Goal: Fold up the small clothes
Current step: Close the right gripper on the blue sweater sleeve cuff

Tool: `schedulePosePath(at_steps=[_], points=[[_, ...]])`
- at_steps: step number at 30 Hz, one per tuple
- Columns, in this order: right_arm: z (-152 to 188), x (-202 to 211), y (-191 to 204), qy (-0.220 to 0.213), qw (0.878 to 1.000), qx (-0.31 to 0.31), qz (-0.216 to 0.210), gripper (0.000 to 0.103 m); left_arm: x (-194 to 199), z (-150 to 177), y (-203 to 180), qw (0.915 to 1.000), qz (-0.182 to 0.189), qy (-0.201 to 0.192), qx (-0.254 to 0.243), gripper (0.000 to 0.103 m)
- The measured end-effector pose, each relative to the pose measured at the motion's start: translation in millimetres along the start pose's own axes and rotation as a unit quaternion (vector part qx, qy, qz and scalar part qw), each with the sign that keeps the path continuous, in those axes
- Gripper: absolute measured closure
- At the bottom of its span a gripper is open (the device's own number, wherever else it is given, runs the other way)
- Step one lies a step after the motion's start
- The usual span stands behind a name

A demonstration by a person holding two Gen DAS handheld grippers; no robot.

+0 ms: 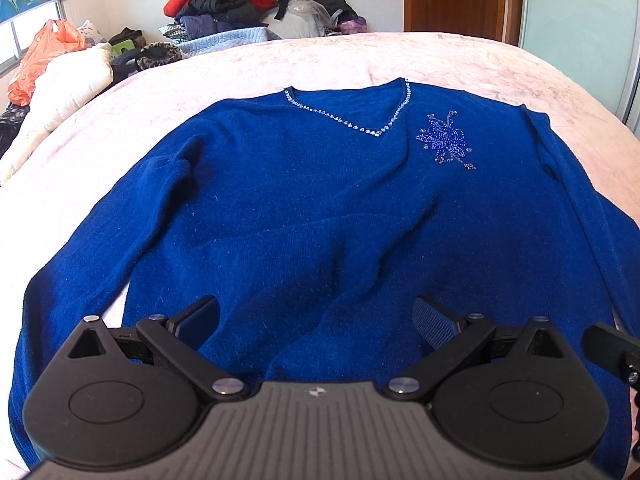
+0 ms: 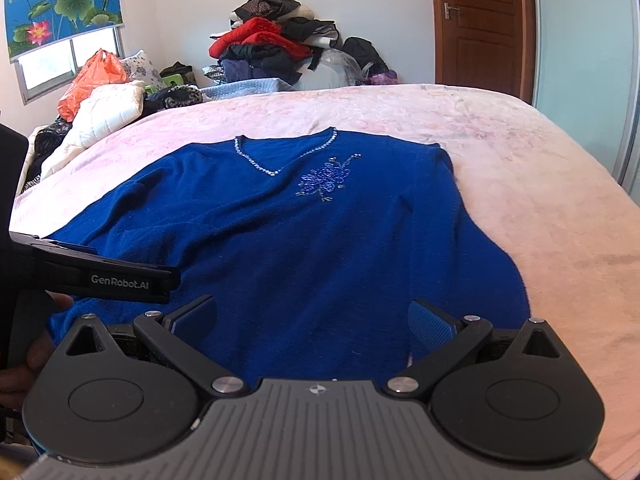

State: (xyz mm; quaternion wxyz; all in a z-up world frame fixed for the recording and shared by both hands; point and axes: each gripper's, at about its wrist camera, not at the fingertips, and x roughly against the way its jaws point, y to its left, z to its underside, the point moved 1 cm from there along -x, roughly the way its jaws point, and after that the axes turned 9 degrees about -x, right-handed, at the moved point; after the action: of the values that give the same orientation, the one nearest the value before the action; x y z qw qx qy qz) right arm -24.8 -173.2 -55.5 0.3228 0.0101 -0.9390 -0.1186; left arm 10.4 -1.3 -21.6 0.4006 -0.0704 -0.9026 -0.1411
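A royal-blue V-neck sweater (image 1: 304, 208) lies flat, front up, on the pink bedspread (image 1: 360, 60), with a beaded neckline and a beaded flower on the chest; it also shows in the right wrist view (image 2: 304, 240). Both sleeves lie along its sides. My left gripper (image 1: 316, 320) is open and empty, above the sweater's hem near the left side. My right gripper (image 2: 312, 320) is open and empty above the hem toward the right side. The left gripper's body (image 2: 100, 276) shows at the left edge of the right wrist view.
A pile of red, black and grey clothes (image 2: 276, 48) stands past the far end of the bed. A white quilt (image 2: 108, 112) and an orange plastic bag (image 2: 92, 80) lie at the far left. A wooden door (image 2: 480, 20) is at the back right.
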Motion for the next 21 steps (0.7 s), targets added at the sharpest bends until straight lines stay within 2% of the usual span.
schedulePosePath(at_steps=[14,21], points=[[16.9,10.5,-39.2,0.031,0.997,-0.012,0.063,0.000,0.2,0.4,-13.0,0.9996,0.008,0.003,-0.026,0.000],[24.3,21.8,-60.3,0.031,0.990,0.031,0.134,0.001,2.6,0.4,-18.4,0.9993,0.010,0.002,-0.037,0.000]])
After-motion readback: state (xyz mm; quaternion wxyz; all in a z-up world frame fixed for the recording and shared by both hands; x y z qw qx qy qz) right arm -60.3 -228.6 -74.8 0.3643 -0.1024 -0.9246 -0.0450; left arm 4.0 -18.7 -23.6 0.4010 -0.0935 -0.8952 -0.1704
